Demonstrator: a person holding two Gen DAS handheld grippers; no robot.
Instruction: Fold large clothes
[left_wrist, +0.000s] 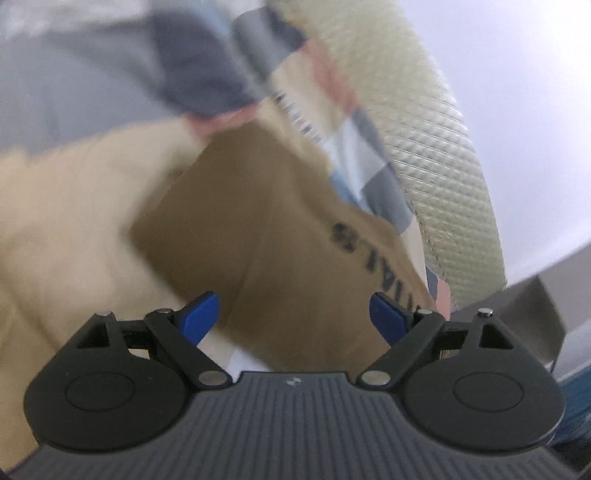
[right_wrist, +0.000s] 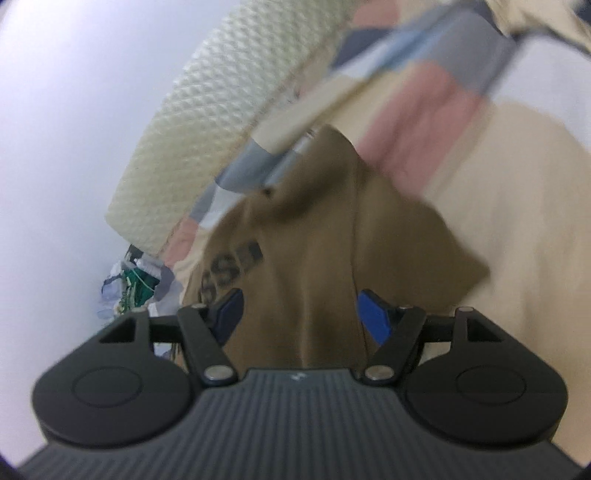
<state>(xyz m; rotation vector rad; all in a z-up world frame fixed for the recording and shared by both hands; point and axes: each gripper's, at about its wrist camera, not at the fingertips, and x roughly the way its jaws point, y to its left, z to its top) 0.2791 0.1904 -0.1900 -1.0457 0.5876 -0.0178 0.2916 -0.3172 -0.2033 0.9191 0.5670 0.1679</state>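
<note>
Both the left gripper (left_wrist: 293, 314) and right gripper (right_wrist: 298, 312) gape wide, empty; pinch the brown T-shirt's (left_wrist: 280, 236) edge at twelve o'clock squarely.

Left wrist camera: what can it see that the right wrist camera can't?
Only the left wrist view shows a grey box-like thing at its right edge and dark blue-grey cloth at the top. Only the right wrist view shows a small jumble of green and white stuff low on its left; too blurry to name. Both show the brown garment with black letters, the patchwork bedding and the cream textured roll. The left gripper and right gripper both stand open, holding nothing.
</note>
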